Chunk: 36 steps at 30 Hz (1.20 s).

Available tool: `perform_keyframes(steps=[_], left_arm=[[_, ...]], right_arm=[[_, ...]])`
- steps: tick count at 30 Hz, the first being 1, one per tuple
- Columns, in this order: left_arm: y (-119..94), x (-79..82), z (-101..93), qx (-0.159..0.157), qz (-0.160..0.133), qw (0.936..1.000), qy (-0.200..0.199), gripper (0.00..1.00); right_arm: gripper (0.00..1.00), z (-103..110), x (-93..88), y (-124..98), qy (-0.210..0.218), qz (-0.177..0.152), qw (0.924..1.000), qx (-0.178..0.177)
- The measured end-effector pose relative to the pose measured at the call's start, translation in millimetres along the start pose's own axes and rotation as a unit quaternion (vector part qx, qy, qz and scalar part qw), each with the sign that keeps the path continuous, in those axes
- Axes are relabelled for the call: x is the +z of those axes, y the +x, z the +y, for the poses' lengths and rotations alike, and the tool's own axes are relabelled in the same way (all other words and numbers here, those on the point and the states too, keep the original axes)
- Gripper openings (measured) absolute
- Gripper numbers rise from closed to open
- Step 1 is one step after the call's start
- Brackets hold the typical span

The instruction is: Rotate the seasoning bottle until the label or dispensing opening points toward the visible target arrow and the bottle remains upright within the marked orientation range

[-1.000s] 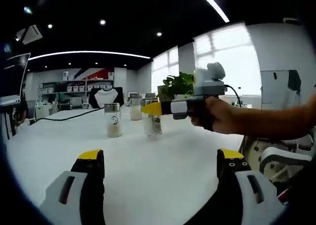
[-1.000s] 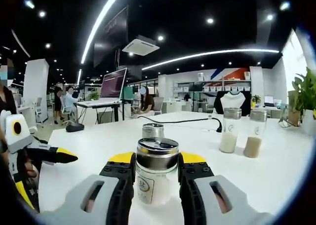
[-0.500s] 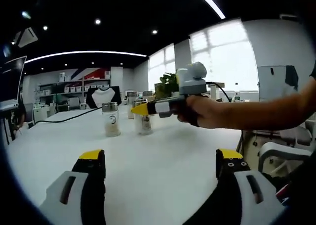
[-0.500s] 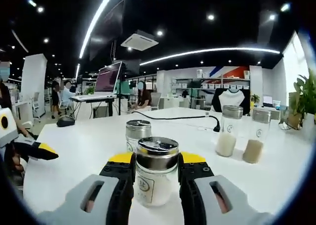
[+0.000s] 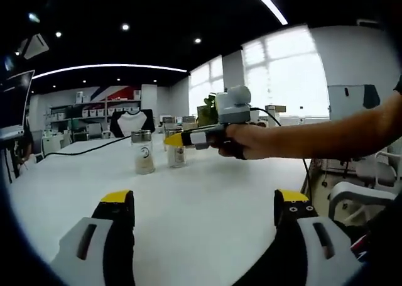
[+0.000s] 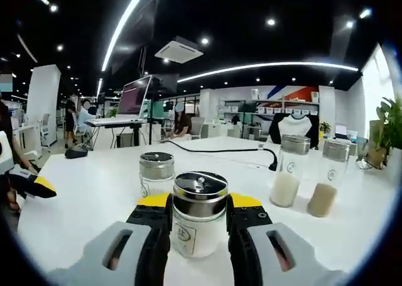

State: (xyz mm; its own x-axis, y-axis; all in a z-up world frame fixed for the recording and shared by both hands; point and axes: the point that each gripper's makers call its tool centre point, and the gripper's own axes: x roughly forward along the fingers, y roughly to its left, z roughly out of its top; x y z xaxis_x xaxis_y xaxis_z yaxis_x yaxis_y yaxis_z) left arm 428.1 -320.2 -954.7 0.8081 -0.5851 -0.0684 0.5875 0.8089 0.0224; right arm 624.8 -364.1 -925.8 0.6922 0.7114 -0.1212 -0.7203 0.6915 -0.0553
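My right gripper [image 6: 200,214] is shut on the seasoning bottle [image 6: 200,226], a small glass jar of white powder with a shiny metal lid and a small label on its front. The bottle stands upright between the yellow-tipped fingers [image 6: 154,201]. In the left gripper view a hand holds the right gripper [image 5: 188,137] out over the table, its yellow tip over the bottle [image 5: 176,155]. My left gripper [image 5: 204,220] is open low over the white table [image 5: 207,185] with nothing between its jaws. Its yellow tip [image 6: 34,184] shows at the left edge of the right gripper view.
A short metal-lidded jar [image 6: 156,171] stands just behind the held bottle. Two taller jars [image 6: 286,170] [image 6: 326,176] stand to the right, one of them also seen as the tall jar [image 5: 142,152]. A black cable [image 6: 226,151] crosses the far table. Desks, shelves and seated people lie beyond.
The right gripper, still shut on the bottle, has swung left across the left gripper view. In the right gripper view the short jar and tall jars have slid left. The left gripper stays put.
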Motion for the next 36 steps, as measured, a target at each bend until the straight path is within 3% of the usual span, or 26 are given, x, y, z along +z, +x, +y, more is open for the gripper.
perform_keyframes(steps=[20,36], left_arm=[[-2.2,4.7,2.8,0.011,-0.003,0.9999,0.008,0.95],[-1.4,4.6,3.1,0.011,-0.001,0.9999,0.013,0.95]], right_arm=[[0.31,-5.4,-12.5,7.7,0.011,0.02,0.9997,0.005],[0.3,-6.0,-10.8,9.6,0.009,0.016,0.9998,0.003]])
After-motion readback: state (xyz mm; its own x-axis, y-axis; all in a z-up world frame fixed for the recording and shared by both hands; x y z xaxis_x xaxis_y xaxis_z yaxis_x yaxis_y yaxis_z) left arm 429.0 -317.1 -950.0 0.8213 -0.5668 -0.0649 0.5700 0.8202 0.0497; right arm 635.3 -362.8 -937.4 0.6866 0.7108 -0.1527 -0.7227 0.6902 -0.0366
